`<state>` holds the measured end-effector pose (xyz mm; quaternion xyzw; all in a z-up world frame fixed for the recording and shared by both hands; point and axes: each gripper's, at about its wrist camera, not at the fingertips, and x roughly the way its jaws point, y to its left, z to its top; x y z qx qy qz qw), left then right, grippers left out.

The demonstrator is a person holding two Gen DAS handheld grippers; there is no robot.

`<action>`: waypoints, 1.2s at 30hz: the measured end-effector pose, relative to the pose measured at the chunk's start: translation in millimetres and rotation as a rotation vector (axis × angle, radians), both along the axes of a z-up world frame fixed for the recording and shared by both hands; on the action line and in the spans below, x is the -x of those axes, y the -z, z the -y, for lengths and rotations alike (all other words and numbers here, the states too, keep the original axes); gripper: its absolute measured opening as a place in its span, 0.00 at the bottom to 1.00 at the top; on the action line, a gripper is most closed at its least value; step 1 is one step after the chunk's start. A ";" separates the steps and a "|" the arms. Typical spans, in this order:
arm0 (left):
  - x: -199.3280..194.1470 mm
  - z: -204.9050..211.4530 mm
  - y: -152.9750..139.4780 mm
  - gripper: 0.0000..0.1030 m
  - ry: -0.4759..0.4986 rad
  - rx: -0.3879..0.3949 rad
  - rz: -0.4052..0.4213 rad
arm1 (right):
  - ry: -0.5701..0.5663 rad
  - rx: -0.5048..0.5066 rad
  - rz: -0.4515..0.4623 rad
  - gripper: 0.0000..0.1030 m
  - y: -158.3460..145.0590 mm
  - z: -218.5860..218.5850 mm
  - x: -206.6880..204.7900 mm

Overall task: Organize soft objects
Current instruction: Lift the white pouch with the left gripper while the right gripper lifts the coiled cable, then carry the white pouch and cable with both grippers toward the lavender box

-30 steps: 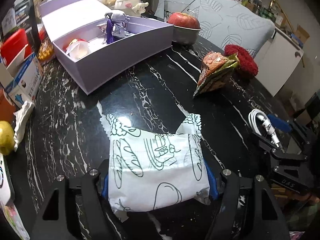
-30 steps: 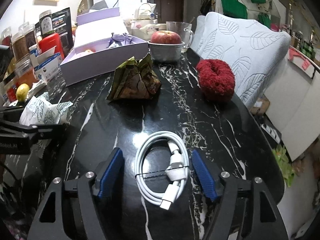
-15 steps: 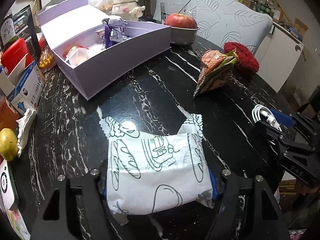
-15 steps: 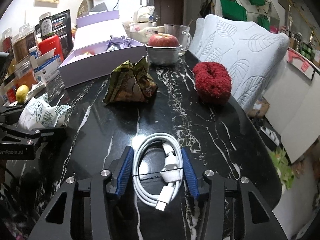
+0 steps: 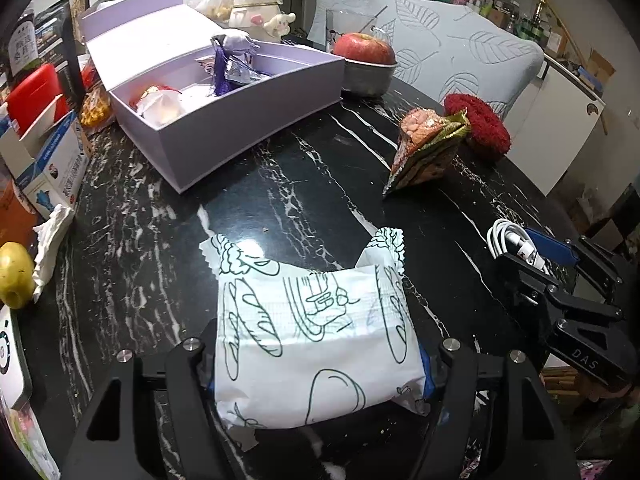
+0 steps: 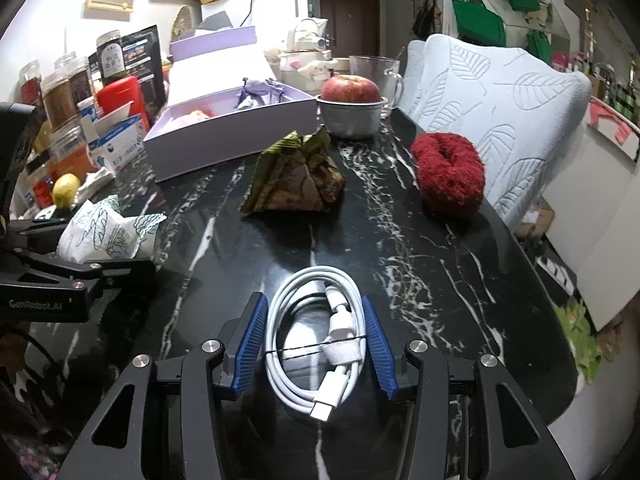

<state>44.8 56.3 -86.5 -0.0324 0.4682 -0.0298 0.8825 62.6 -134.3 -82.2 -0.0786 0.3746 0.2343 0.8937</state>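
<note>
Left gripper (image 5: 316, 364) pinches the white printed pouch (image 5: 316, 320) at the table's (image 5: 280, 184) near edge, likely for carrying to the open lilac box (image 5: 248, 120) at the far-left corner. Right gripper (image 6: 316, 344) clamps the coiled white cable (image 6: 316, 336) nearer the right edge.

Bare black bench (image 5: 320, 184) runs up the frame's middle toward the open lilac box (image 5: 240, 128) at upper left. At right, the foil packet (image 5: 424, 152) and red scrunchie (image 5: 480, 124) block passage.
</note>
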 end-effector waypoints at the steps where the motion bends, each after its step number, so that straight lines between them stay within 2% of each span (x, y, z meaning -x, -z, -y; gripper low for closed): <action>1: 1.0 -1.2 -1.2 0.66 -0.003 0.000 0.003 | -0.003 -0.005 -0.002 0.47 -0.4 -1.0 -0.3; 17: 21.6 -39.6 -34.2 0.66 -0.106 -0.013 0.081 | -0.108 -0.041 0.031 0.47 -19.0 -31.8 -0.1; 27: 23.7 -61.3 -63.4 0.66 -0.163 -0.031 0.156 | -0.182 -0.065 0.109 0.47 -51.7 -55.7 -10.2; 36: 10.6 -71.2 -100.7 0.66 -0.161 -0.058 0.258 | -0.234 -0.104 0.194 0.47 -91.4 -73.9 -27.4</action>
